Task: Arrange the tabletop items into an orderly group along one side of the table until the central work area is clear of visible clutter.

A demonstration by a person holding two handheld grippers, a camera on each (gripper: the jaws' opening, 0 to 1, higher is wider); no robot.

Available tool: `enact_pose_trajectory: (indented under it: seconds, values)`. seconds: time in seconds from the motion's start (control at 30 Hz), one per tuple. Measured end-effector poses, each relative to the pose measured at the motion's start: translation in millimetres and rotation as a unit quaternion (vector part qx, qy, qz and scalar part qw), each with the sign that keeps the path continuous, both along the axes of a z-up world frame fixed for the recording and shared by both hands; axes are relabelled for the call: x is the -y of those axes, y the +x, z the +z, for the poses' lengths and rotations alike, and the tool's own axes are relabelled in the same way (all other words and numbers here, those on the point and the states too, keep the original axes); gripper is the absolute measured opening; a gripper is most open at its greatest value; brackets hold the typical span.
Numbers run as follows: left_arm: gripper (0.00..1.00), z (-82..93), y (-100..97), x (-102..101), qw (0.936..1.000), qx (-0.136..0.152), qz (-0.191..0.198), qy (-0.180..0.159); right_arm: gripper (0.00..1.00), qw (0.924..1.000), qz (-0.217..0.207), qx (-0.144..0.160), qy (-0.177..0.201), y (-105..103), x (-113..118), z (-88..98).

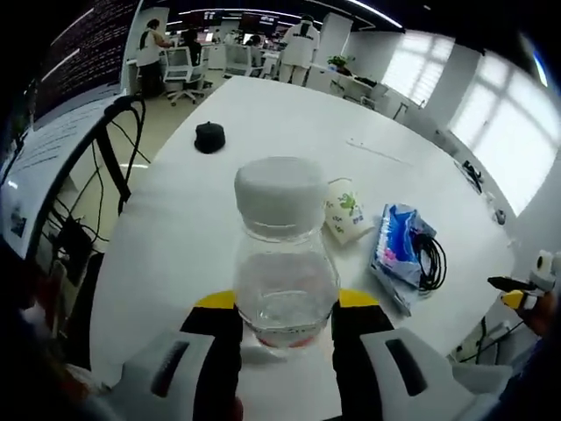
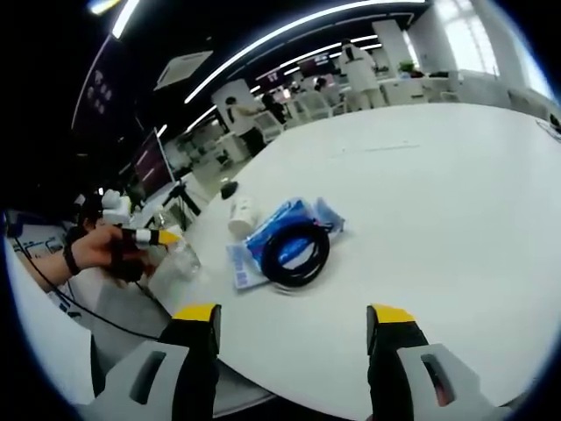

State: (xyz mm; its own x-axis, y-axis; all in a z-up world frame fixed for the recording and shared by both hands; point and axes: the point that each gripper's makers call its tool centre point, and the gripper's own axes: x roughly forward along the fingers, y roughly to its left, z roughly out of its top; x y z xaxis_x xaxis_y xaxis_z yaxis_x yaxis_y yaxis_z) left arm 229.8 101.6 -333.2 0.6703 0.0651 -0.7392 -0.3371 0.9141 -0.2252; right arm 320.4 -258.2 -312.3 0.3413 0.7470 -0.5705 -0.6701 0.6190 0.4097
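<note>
Between left tongs [image 1: 287, 338], clear white-capped bottle [image 1: 285, 263].

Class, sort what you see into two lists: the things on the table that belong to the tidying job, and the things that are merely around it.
Part of the job:
clear bottle, held in the left gripper
paper cup, on its side
blue packet
black cable coil
small black object

Just around:
office chairs
people standing
windows
</note>
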Motion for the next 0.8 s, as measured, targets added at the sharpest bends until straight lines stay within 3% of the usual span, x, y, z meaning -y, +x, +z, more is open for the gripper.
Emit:
enact_pose_trajectory:
  seconds: [0.4,0.5,0.8]
  values:
    - [0.39,-1.8,2.5,7,0.9942,-0.005,-0.063,0.087,0.69,1.0,0.0,-0.004,-0.001,-6,-1,-1.7]
    - [0.39,-6.6,2.6,8,0.9898,-0.022,-0.088,0.11,0.69,1.0,0.001,-0.005,-0.002,-7,-1,-3.5]
    - [0.39,-8.7,1.5,7,0.9918,-0.011,-0.073,0.104,0.69,1.0,0.001,-0.007,-0.006,-11,-1,-4.1]
